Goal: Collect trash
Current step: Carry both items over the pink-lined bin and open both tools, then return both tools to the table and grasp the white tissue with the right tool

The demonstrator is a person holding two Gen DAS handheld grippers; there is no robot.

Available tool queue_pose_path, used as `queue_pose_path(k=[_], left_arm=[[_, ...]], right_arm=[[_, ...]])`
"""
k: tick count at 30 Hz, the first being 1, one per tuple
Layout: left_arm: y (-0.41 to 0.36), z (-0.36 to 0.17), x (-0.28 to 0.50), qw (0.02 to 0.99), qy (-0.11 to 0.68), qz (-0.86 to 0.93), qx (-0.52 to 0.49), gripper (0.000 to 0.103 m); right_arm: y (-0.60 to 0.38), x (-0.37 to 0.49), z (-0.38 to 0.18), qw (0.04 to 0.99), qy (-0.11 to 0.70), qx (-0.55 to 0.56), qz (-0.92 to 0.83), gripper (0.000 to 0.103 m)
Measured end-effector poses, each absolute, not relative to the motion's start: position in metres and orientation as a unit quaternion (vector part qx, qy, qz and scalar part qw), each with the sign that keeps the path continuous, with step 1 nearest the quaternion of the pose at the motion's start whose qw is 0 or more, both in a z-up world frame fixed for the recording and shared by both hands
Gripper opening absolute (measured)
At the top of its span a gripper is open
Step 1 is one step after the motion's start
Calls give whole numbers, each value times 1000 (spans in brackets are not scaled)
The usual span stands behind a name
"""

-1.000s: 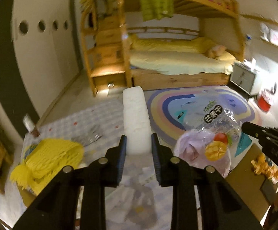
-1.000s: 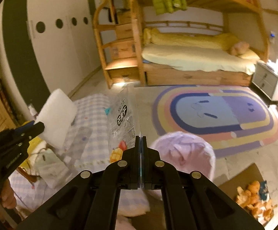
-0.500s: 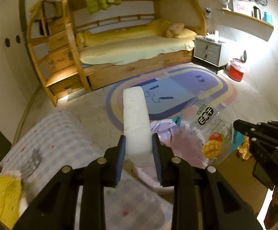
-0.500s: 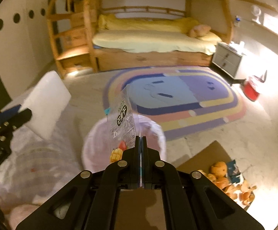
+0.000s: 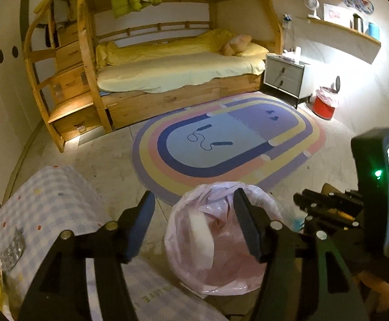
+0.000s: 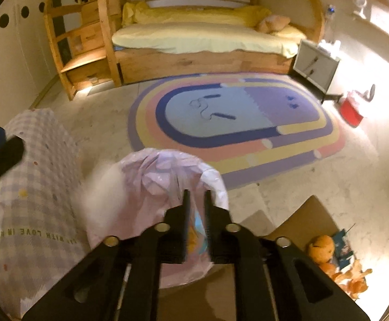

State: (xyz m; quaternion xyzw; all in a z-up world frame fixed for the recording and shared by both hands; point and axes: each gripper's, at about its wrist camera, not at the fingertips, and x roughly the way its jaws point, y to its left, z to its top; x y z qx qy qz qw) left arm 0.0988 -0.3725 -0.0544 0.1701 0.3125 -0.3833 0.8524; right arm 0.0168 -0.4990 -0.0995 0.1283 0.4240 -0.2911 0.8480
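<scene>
In the round bin lined with a thin pink plastic bag [image 5: 174, 230]: a white rectangular foam block [image 5: 202, 236], leaning against the liner's left side. In the right wrist view, only a white blur [image 6: 106, 187] at the near left of the bin's rim [image 6: 151, 171].

Directly above the bin: the left gripper [image 5: 194, 196], jaws spread wide, nothing between them but the bin's mouth below. Seen also at the left edge of the right wrist view [image 6: 1, 149].

Over the bin's near right rim: the right gripper [image 6: 197, 194], jaws parted by a narrow gap. Within that gap, a blurred clear snack packet with orange and blue print [image 6: 195, 230]; cannot tell whether touching either finger. Visible from the left camera at the right [image 5: 302, 200].

Just left of the bin: a surface draped in lilac checked cloth [image 5: 55, 203]. On the floor beyond: an oval rainbow-striped rug [image 5: 221, 147], then a wooden bunk bed with yellow bedding [image 5: 178, 72], a grey nightstand [image 5: 285, 77] and a red bucket with a pink liner [image 5: 324, 107]. Right of the bin, on brown cardboard: orange peels [image 6: 325, 246].
</scene>
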Motion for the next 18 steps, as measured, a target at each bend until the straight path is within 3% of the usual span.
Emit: queue_pose_path(k=[14,18], left_arm=[[-259,12,76,904,290,-283,134,59],[-224,26,56,908,286,-283,119,65]], right_arm=[[-424,-38,-3,911,333,163,-181,20],[-391,-40,18,922,325,173,-118,20]])
